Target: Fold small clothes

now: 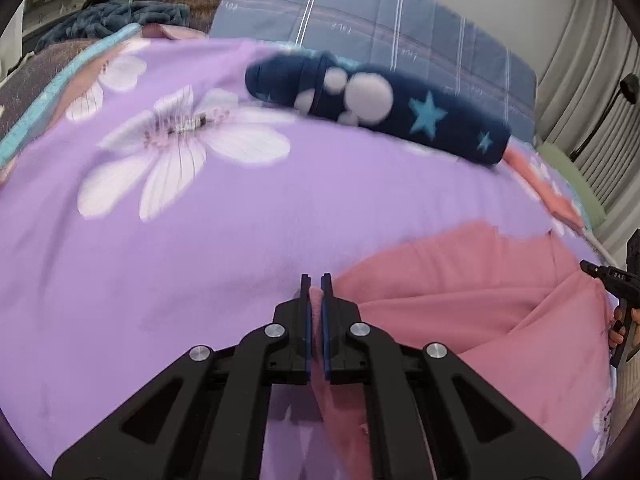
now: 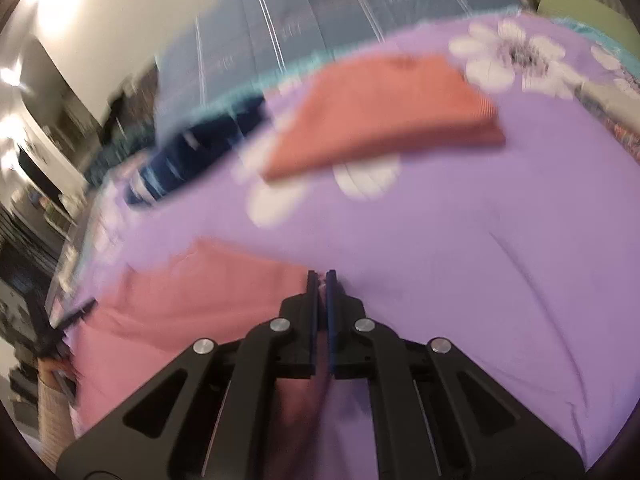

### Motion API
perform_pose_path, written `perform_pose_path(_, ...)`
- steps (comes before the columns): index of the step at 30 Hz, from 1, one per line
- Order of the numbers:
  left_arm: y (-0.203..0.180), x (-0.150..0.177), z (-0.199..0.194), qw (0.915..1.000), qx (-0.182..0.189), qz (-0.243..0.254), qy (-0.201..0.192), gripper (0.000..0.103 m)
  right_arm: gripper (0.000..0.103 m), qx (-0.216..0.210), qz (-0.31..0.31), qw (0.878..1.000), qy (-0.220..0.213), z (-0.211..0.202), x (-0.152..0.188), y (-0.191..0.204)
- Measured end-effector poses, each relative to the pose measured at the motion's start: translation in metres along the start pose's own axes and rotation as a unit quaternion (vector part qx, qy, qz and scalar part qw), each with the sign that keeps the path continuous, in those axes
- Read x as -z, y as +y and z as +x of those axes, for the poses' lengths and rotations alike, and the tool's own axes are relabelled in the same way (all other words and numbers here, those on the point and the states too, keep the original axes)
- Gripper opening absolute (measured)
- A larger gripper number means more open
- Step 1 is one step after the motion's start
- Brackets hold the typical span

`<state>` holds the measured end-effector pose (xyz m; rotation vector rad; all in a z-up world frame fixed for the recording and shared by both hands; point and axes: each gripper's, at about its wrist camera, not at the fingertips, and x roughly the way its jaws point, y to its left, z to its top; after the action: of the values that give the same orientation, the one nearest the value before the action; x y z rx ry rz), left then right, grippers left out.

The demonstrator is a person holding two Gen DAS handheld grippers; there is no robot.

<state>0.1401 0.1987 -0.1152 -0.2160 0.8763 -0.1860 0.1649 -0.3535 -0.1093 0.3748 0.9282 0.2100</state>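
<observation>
A pink garment (image 1: 472,304) lies on the purple flowered bedsheet (image 1: 168,264). My left gripper (image 1: 316,284) is shut on the garment's left edge, with pink cloth between its pads. The right gripper shows at the right edge of the left wrist view (image 1: 608,276). In the right wrist view the same pink garment (image 2: 192,304) lies to the left, and my right gripper (image 2: 322,280) is shut on its right edge. A folded salmon garment (image 2: 384,116) and a folded navy garment with stars (image 1: 376,100) lie farther back. The right wrist view is blurred.
A blue plaid quilt (image 1: 400,20) lies along the far side of the bed. A dark teal blanket (image 1: 120,20) is bunched at the far left. A green pillow (image 1: 576,184) and grey curtains (image 1: 592,64) are on the right.
</observation>
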Motion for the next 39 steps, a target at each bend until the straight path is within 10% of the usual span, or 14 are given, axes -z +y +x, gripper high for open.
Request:
perform_pose_path(5, -0.001, -0.014, -0.013, 0.9998, 0.015, 0.002, -0.015, 0.03, 0.029, -0.009, 0.016, 0.999, -0.028, -0.014, -0.006, 0.002)
perform_pose_path(10, -0.038, -0.037, -0.013, 0.9956, 0.041, 0.083, -0.015, 0.037, 0.031, -0.004, -0.078, 0.996, -0.036, -0.02, -0.027, 0.044)
perform_pose_path(17, -0.128, -0.027, 0.059, 0.9527, 0.016, 0.294, 0.076, 0.046, 0.043, -0.003, -0.221, 0.973, 0.061, 0.05, -0.036, 0.12)
perform_pose_path(19, -0.133, -0.031, 0.059, 0.9514, 0.034, 0.297, 0.076, 0.02, 0.036, 0.01, -0.235, 0.969, 0.082, 0.068, -0.035, 0.124)
perform_pose_path(20, -0.135, -0.031, 0.056, 0.9504, 0.04, 0.299, 0.074, 0.003, 0.014, 0.024, -0.247, 0.966, 0.076, 0.071, -0.031, 0.129)
perform_pose_path(23, -0.141, -0.025, 0.045, 0.9417, 0.006, 0.334, 0.04, 0.003, 0.001, 0.024, -0.239, 0.97, 0.045, 0.061, -0.032, 0.125)
perform_pose_path(30, -0.13, -0.026, 0.039, 0.9506, -0.025, 0.309, 0.011, 0.021, 0.005, 0.03, -0.148, 0.988, 0.026, 0.049, -0.039, 0.085)
perform_pose_path(39, -0.075, 0.011, -0.086, 0.982, 0.016, 0.171, -0.079, 0.053, 0.017, -0.018, -0.12, 0.992, -0.012, -0.069, 0.024, 0.034)
